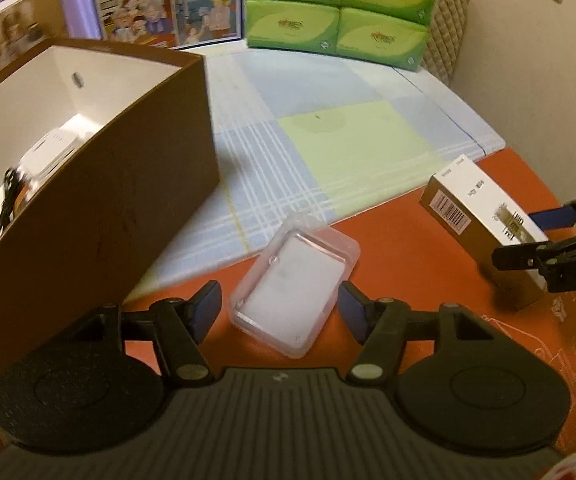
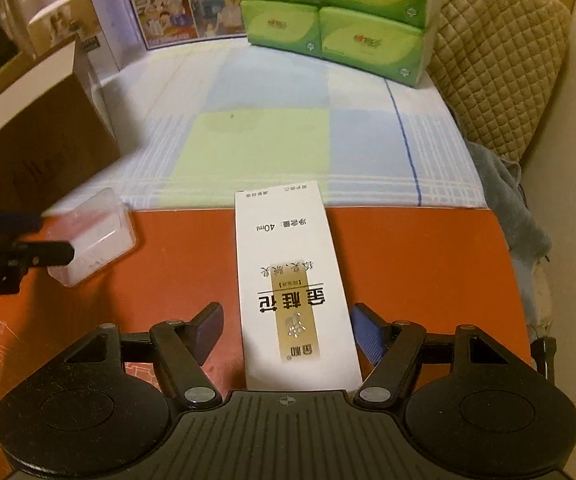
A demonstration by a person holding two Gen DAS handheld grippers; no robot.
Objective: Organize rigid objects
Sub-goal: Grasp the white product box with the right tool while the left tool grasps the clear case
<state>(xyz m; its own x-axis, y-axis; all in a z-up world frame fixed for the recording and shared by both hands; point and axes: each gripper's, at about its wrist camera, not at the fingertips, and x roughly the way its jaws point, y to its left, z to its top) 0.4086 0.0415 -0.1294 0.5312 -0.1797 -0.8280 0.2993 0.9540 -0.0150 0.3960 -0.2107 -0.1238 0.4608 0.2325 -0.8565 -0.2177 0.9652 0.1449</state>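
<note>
A clear plastic case (image 1: pixel 293 286) lies on the red surface between the open fingers of my left gripper (image 1: pixel 280 306), which do not touch it. It also shows in the right wrist view (image 2: pixel 92 236), with the left gripper (image 2: pixel 28 240) around it. A long white and gold carton (image 2: pixel 293 292) lies between the open fingers of my right gripper (image 2: pixel 288 330), with small gaps on both sides. In the left wrist view the carton (image 1: pixel 475 216) sits at the right with my right gripper (image 1: pixel 547 236) around its end.
A brown open box (image 1: pixel 100 184) with white items inside stands at the left, close to the left gripper. A checked cloth (image 1: pixel 319 136) covers the far table. Green tissue packs (image 1: pixel 335 8) and a printed carton (image 1: pixel 168 4) stand at the back. A quilted chair (image 2: pixel 499 52) is at right.
</note>
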